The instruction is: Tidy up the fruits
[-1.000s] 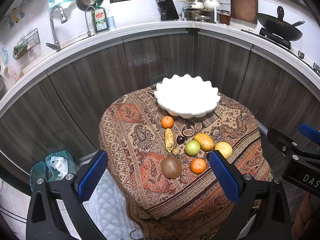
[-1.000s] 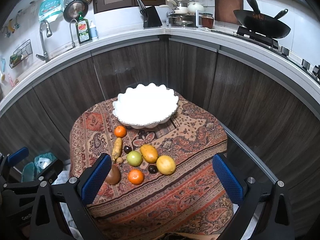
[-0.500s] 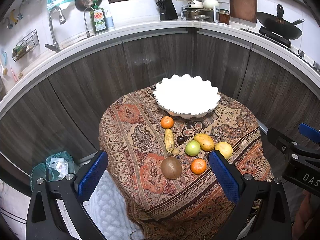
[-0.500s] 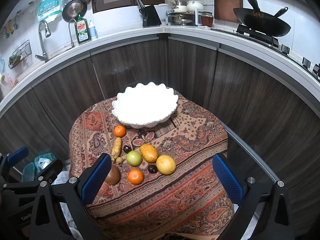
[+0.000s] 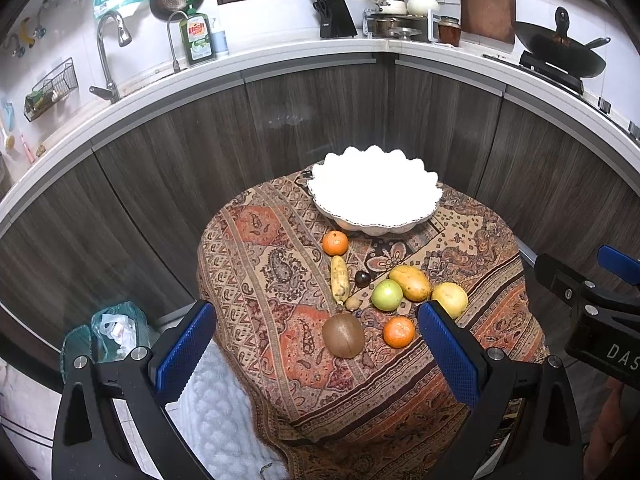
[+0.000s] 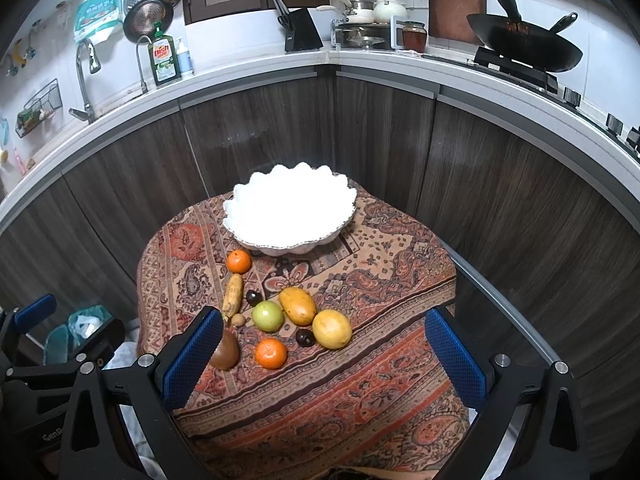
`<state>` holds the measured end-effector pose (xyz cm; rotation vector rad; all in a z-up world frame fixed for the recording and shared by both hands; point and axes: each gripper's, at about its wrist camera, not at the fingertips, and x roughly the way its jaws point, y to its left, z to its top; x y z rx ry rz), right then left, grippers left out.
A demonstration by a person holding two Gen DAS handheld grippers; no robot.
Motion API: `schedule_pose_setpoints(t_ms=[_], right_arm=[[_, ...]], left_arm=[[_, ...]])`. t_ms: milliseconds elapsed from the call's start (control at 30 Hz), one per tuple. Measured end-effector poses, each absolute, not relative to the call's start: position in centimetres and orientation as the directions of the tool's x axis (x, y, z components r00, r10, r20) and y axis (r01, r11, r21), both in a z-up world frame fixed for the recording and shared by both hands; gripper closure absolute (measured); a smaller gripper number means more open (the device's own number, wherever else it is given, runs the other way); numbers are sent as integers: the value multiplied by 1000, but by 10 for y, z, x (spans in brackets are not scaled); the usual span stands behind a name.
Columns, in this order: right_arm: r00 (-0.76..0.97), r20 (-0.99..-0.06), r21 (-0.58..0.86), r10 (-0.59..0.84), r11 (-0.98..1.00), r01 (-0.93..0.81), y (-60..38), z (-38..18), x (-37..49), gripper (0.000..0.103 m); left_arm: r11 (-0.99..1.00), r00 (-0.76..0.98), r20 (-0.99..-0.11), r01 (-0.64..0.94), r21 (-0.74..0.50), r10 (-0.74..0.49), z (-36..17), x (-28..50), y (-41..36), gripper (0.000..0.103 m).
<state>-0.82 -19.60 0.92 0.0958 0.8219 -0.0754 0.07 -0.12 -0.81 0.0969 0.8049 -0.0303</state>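
Observation:
A white scalloped bowl [image 5: 374, 196] [image 6: 290, 210] stands empty at the far side of a small table under a paisley cloth [image 5: 280, 280]. In front of it lie several fruits: an orange [image 5: 335, 243], a small banana [image 5: 339, 279], a green apple [image 5: 387, 295], a mango [image 5: 410, 282], a yellow lemon [image 6: 331, 329], a second orange [image 6: 271, 353] and a brown kiwi-like fruit [image 5: 343, 335]. My left gripper [image 5: 316, 346] hovers open above the table's near edge. My right gripper [image 6: 324, 354] is also open, holding nothing, over the front right.
Two small dark plums [image 6: 253, 297] [image 6: 305, 337] and a tiny brown fruit [image 6: 239, 319] lie among the fruits. Dark curved cabinets [image 5: 320, 120] ring the table. A bin with a green bag [image 5: 112, 330] and a white quilted mat [image 5: 216, 412] lie at the left.

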Motion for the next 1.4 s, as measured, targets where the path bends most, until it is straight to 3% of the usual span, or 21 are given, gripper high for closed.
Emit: schedule_pose_setpoints(t_ms=[567,1400], right_arm=[[663,-748,54,-42,991,123,-198,-10,5,1],[617,-783,8,-75,991,130,-208,-98,46,1]], left_arm=[[993,694,-719,57,106,37,-21,9,-3,0],[992,630,-776,79,99,28,-116,59,-18,0]])
